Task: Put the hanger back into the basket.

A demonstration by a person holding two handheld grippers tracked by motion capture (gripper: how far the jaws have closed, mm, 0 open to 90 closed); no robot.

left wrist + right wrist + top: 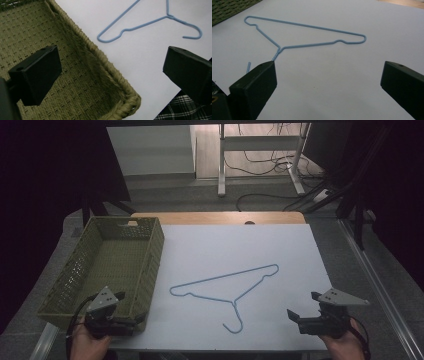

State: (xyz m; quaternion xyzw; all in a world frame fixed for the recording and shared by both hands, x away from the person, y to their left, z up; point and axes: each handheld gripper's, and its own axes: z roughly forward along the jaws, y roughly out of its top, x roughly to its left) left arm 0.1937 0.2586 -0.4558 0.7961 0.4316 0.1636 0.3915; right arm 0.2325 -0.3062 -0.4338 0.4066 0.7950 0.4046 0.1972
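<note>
A light blue wire hanger (226,290) lies flat on the white table top (240,250), its hook toward the front edge. The same hanger (150,22) shows in the left gripper view, and the hanger (307,37) in the right gripper view. An olive woven basket (150,265) stands at the table's left, nothing inside it. My left gripper (127,312) hovers over the basket's near right corner (125,105), open with nothing between its jaws. My right gripper (302,306) is at the front right, open, aimed toward the hanger, apart from it.
A strip of wooden table (220,217) shows behind the white top. Beyond it stand a white desk frame (260,150) and cables (270,165) on the floor. Dark curtains flank both sides. Checked cloth (185,110) shows below the table's edge.
</note>
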